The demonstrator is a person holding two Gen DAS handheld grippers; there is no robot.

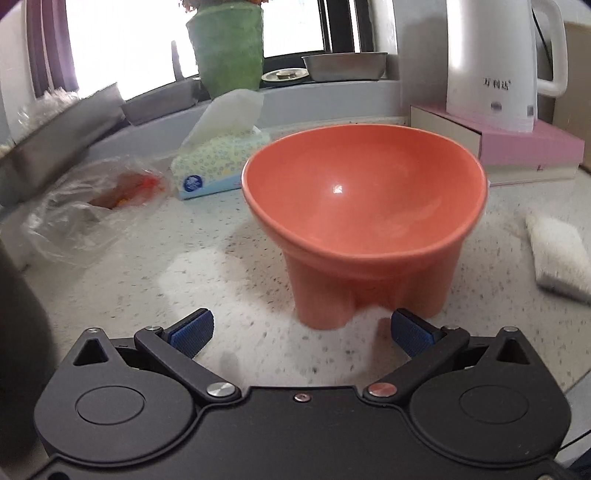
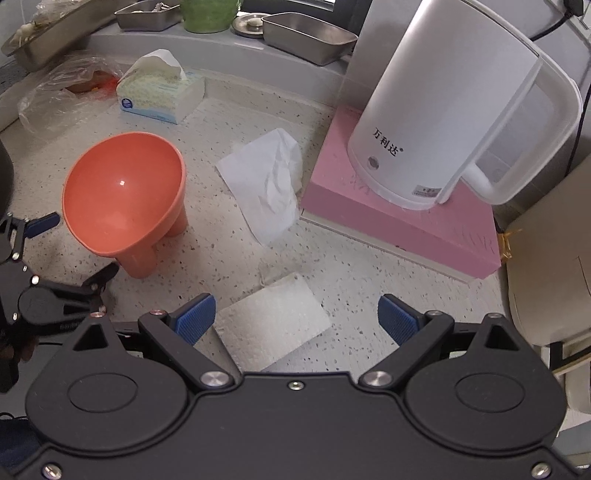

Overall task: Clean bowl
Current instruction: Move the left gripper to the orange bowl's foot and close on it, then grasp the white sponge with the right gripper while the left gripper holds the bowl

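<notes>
Right gripper (image 2: 295,317) hides the folded white pad's (image 2: 273,317) near edge.

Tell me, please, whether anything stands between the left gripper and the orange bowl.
Nothing visible does. The left gripper is open and faces the foot of the orange bowl across a bare strip of speckled counter. The white sponge lies off to the right, clear of that path.

Home kitchen: speckled countertop (image 2: 229,236), electric kettle (image 2: 454,110), steel trays (image 2: 306,35), tissue box (image 2: 159,98).
</notes>
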